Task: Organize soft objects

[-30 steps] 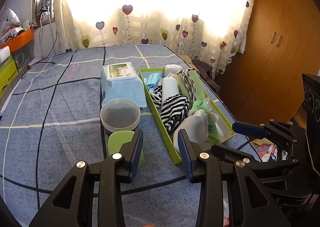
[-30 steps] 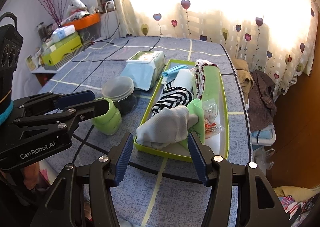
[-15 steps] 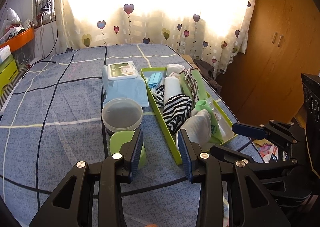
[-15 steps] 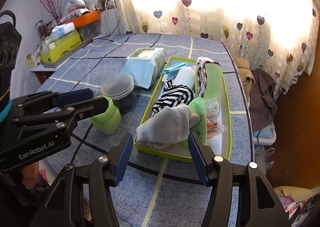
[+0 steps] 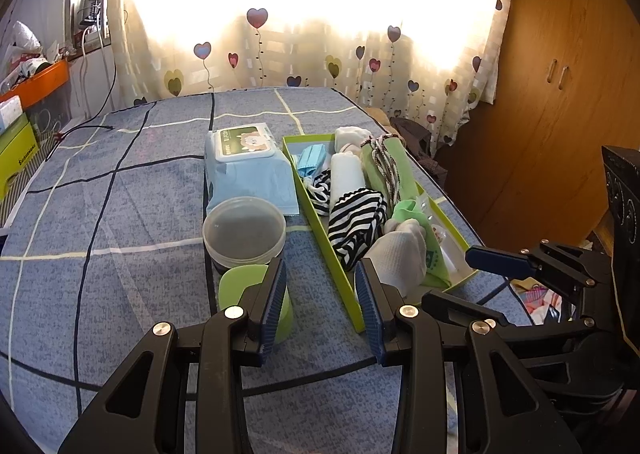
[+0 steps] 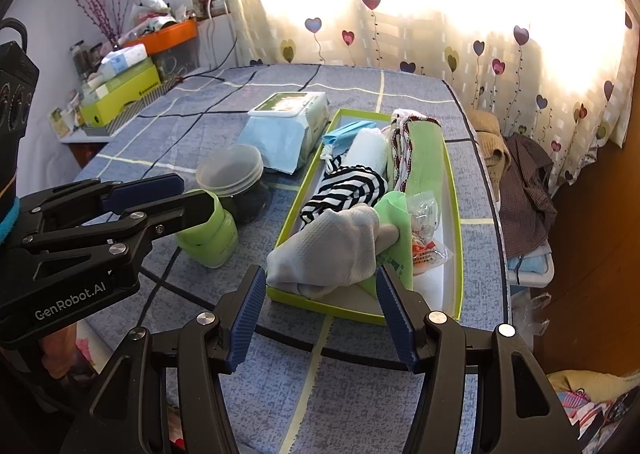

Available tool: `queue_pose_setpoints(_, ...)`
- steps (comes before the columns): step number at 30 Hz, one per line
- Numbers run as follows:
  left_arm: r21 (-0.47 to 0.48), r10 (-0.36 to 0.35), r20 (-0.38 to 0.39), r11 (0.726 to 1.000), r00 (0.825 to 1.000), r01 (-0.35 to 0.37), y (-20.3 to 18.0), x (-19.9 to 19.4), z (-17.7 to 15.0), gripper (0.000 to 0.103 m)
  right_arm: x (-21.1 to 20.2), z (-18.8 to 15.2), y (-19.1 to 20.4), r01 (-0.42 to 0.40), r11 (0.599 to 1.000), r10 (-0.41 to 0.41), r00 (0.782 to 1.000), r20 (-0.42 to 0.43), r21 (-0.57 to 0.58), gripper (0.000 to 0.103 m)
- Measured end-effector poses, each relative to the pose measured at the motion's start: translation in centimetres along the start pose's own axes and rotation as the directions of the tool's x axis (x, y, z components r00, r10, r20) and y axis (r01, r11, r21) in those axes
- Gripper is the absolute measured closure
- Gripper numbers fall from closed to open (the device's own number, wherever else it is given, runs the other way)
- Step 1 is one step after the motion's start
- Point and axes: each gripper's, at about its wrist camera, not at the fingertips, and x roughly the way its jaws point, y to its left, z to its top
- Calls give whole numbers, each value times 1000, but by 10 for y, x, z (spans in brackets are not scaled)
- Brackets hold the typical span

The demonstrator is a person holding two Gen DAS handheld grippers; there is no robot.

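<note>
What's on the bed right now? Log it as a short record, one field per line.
surface: blue checked bedspread
tray: green tray, holding soft items
tray contents: grey sock, striped cloth, white roll, green towel, blue mask, plastic packet
beside tray: wipes pack, clear-lidded jar, green jar
left gripper: open, empty
right gripper: open, empty, at the tray's near end

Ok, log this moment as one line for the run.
left gripper: open, empty, above bed | right gripper: open, empty, facing grey-white cloth | green tray: soft items inside | grasp: not yet
</note>
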Motion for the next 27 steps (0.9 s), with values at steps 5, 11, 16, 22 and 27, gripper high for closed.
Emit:
queue_pose_setpoints(5,1,-1,-1,1000,1000,1,0,1,0,66,1,0,-1,-1,1000,1,1000,-1,1,46)
queue_pose_setpoints(11,-1,-1,-7,1000,1000,1,-1,2,1,66,1,0,-1,-1,1000,1,1000,-2,1,46)
queue_pose_setpoints(16,4,-1,-7,1000,1000,1,-1,2,1,66,1,0,-1,0,1000,0,1000,-4,0,46)
queue_pose_setpoints(22,10,2,-10,1000,1000,-1,-1,3,0,66,4,-3,-2,0,1000,0,1000,-8,0,45)
queue_pose_setpoints(27,11,1,-11,1000,1000,-1,-2,3,0,66,4,-2,-2,-1,1000,1,1000,-8,-1,45)
